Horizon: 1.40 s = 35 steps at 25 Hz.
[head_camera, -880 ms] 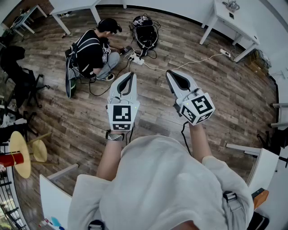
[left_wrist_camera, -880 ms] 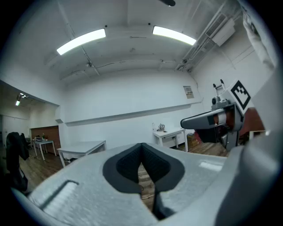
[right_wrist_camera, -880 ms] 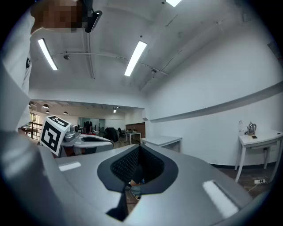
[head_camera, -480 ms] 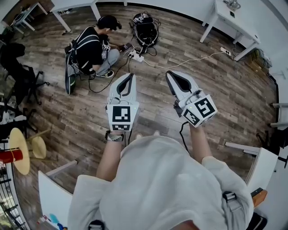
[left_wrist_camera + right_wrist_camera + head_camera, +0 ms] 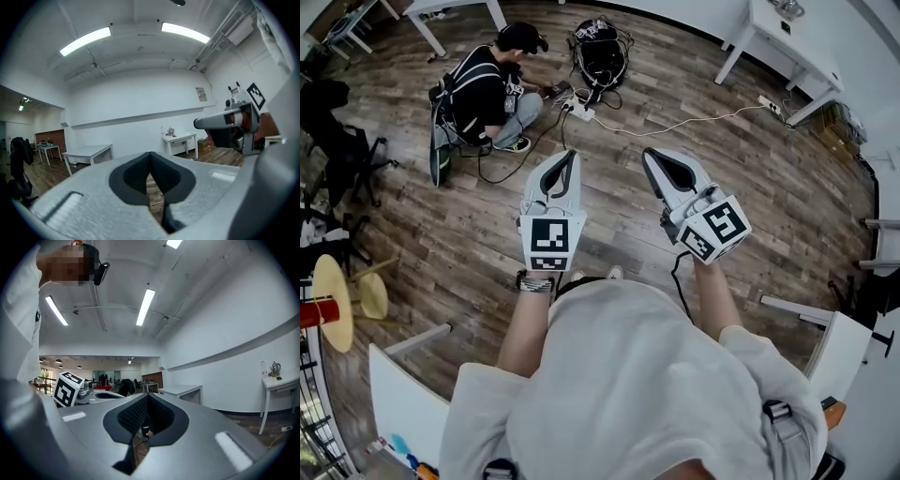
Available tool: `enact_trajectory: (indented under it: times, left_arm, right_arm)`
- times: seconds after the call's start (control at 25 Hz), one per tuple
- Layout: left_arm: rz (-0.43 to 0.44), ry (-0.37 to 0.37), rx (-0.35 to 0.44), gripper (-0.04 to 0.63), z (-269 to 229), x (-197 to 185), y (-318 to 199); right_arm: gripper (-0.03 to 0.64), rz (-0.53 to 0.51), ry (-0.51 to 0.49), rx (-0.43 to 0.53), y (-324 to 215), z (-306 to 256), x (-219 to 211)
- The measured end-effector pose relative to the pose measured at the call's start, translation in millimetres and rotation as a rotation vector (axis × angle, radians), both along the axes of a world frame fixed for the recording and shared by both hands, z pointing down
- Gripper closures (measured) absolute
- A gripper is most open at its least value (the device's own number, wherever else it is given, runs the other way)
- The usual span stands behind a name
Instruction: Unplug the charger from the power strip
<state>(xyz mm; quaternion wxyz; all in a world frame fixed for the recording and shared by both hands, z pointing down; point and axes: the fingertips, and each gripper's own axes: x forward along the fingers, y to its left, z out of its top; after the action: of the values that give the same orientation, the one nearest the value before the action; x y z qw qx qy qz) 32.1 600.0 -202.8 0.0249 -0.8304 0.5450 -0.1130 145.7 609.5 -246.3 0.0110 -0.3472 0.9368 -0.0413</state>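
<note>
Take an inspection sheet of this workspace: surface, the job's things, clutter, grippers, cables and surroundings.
Surface: wooden floor.
Job's things: white power strip on the floor far ahead, beside a crouching person; the charger is too small to make out.
Clutter: black bag with wires, just beyond the strip.
Grippers: left gripper and right gripper both shut and empty, well short of the strip.
Cables: white cable runs across the floor from the strip towards a second strip beside a white table.
Surroundings: black office chair and yellow stool at the left; white walls.
</note>
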Motion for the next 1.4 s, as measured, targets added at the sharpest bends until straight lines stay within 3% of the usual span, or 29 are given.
enact_trajectory:
  times: [0.32, 0.68, 0.96, 1.4]
  left_arm:
    - [-0.011, 0.005, -0.039, 0.592, 17.0, 24.8, 9.6]
    - [-0.015, 0.021, -0.060, 0.591, 27.1, 24.6, -12.4]
    - [-0.012, 0.041, -0.063, 0.591, 36.5, 16.0, -69.0]
    - [-0.018, 0.033, -0.068, 0.591, 45.5, -27.3, -191.7]
  right_arm:
    - [0.616, -0.029, -0.004, -0.037, -0.2, 12.1, 16.1]
    - [0.615, -0.035, -0.026, -0.055, -20.0, 23.6, 18.0]
    - [0.615, -0.060, -0.024, -0.037, -70.3, 29.1, 4.9]
    - [0.615, -0.115, 0.035, -0.039, -186.2, 44.9, -44.7]
